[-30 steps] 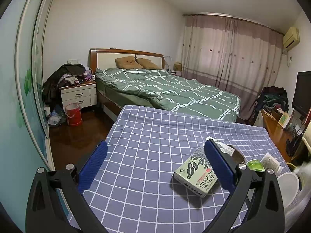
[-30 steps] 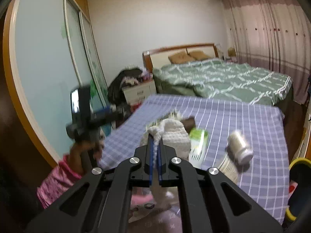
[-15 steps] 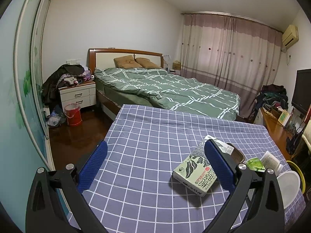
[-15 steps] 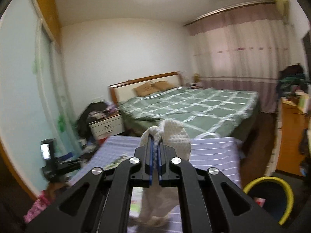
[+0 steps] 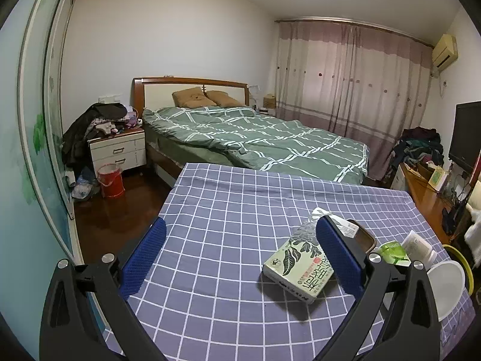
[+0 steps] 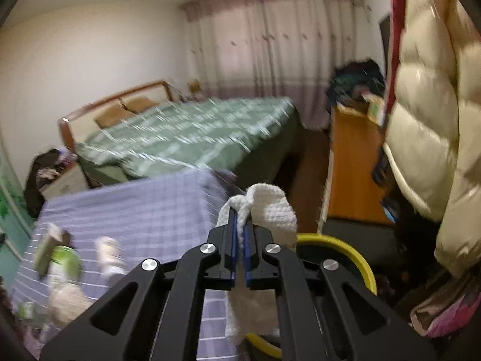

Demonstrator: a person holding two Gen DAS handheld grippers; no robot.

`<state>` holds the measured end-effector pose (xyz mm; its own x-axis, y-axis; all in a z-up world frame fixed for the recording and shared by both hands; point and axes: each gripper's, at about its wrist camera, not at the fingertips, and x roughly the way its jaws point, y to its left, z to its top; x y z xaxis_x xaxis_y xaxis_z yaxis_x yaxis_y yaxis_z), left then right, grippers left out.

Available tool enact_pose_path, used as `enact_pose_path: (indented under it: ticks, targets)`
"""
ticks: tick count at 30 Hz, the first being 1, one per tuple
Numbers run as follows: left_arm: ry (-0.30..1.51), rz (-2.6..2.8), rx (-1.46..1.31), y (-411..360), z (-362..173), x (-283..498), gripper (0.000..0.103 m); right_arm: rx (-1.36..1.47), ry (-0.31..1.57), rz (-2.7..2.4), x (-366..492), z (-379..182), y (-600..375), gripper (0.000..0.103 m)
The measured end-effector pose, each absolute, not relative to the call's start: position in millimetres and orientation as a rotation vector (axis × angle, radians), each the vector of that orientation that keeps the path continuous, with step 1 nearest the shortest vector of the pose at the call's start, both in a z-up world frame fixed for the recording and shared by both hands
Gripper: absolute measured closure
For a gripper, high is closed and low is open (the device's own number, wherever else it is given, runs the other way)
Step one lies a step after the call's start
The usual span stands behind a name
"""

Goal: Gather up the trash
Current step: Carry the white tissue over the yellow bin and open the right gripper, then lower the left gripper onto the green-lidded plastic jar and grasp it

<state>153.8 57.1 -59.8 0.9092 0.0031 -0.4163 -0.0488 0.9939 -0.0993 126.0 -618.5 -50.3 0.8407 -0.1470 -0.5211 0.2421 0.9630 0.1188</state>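
Right wrist view shows the right gripper (image 6: 239,234) clamped on a crumpled white waffle-textured cloth (image 6: 266,207) above the yellow-rimmed bin (image 6: 357,258), in the carrying step; next, centre over the bin and release, while the left gripper (image 5: 237,251) stands wide and empty.

a box (image 5: 297,266) lies on the table (image 5: 228,240); the bed (image 5: 255,138) stands behind; a bin (image 6: 339,249), seemingly beside the table's right edge.
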Motion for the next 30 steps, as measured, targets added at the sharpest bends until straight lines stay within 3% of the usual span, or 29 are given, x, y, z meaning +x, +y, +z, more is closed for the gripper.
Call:
enact_pose_path:
  ticks: [1,3,4,8,12,18,30]
  targets:
    - [0.429,0.024,-0.105,56,-60,154,0.005,0.183,0.557,-0.226,130,-60,-623,0.097]
    - [0.432,0.02,-0.099,55,-61,155,0.005,0.177,0.598,-0.279,138,-80,-632,0.076]
    - [0.434,0.018,-0.096,54,-62,155,0.005,0.165,0.604,-0.319,139,-88,-634,0.07]
    - [0.442,0.01,-0.088,52,-63,157,0.005,0.184,0.615,-0.379,137,-101,-641,0.066]
    - [0.443,0.001,-0.076,49,-63,158,0.005,0.271,0.543,-0.385,130,-88,-627,0.048]
    - [0.439,-0.022,-0.053,44,-63,158,0.005,0.367,0.391,-0.314,147,-72,-581,0.047]
    - [0.507,-0.067,-0.046,12,-62,145,0.005,0.232,0.407,-0.345,159,-80,-554,0.047]
